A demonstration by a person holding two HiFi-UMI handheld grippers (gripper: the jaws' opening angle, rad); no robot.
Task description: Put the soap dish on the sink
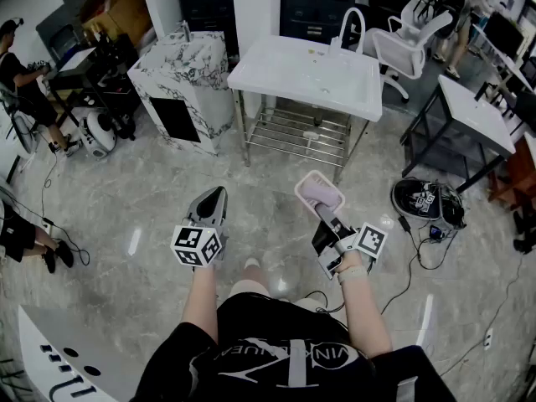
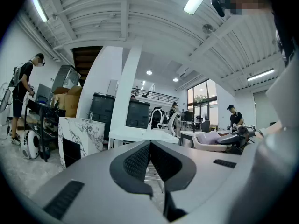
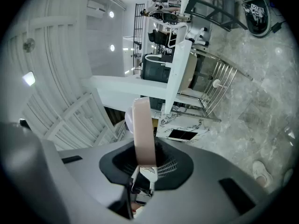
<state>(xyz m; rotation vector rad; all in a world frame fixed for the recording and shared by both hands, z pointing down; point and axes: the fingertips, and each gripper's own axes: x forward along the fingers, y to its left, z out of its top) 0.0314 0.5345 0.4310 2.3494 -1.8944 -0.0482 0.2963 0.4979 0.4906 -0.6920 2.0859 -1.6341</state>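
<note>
The pink soap dish (image 1: 319,193) hangs in the air over the floor, with my right gripper (image 1: 323,211) shut on its near rim. In the right gripper view the soap dish (image 3: 142,129) shows edge-on, standing up from between the pads of my right gripper (image 3: 144,164). The white sink (image 1: 310,74) with its curved faucet (image 1: 352,19) stands ahead on a metal frame, well beyond both grippers. My left gripper (image 1: 211,204) is shut and holds nothing, level, to the left of the dish. From the left gripper (image 2: 150,146) view, the sink (image 2: 135,135) lies ahead and the soap dish (image 2: 212,141) is at the right.
A marble-pattern cabinet (image 1: 180,82) stands left of the sink. A wire rack (image 1: 293,132) sits under the sink. A white chair (image 1: 410,36) and a desk (image 1: 473,111) are at the right. A black round device (image 1: 427,201) and cables lie on the floor. People stand at the left (image 1: 21,82).
</note>
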